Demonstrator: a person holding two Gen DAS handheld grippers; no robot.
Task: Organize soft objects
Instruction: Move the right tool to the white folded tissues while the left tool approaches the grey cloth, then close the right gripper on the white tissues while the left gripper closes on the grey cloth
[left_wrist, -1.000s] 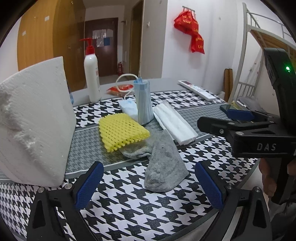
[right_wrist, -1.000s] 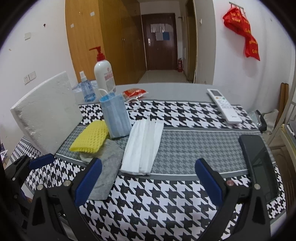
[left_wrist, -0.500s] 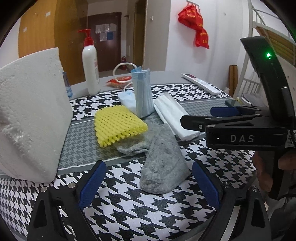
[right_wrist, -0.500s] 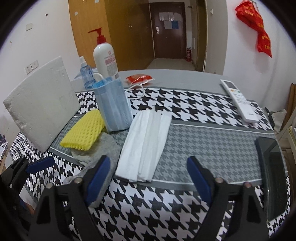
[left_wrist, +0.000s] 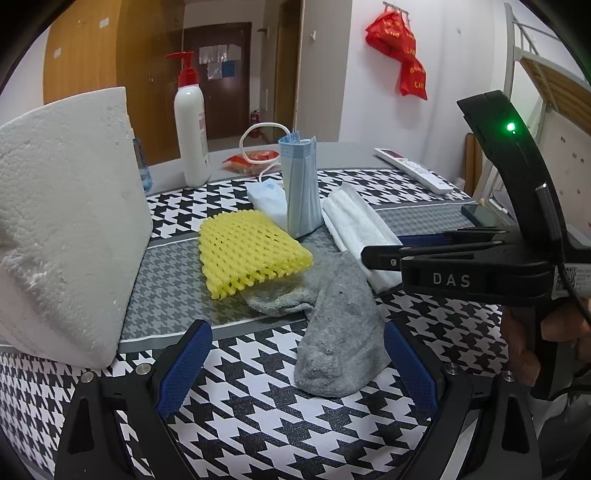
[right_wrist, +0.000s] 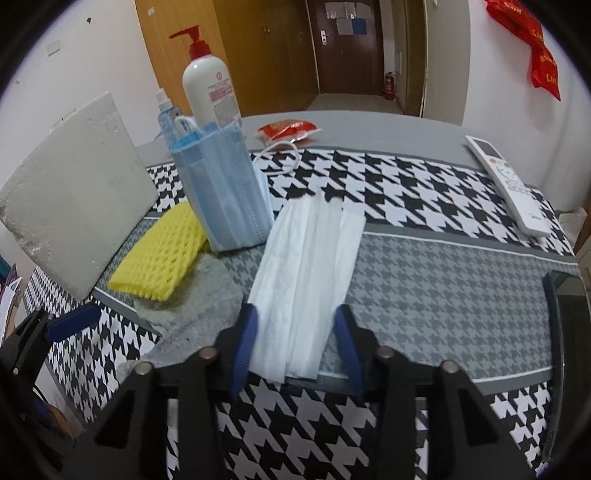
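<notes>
Bare tablecloth (right_wrist: 443, 280) lies open right of the white tissue (right_wrist: 306, 273); the upright mask stack (right_wrist: 225, 192) and foam block (right_wrist: 74, 206) crowd its left.

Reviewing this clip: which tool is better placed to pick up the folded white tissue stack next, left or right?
Right. The right tool already straddles the near end of the white tissue stack, jaws closing with the stack between them. The left tool is open, facing the grey sock, off to the side of the stack.
</notes>
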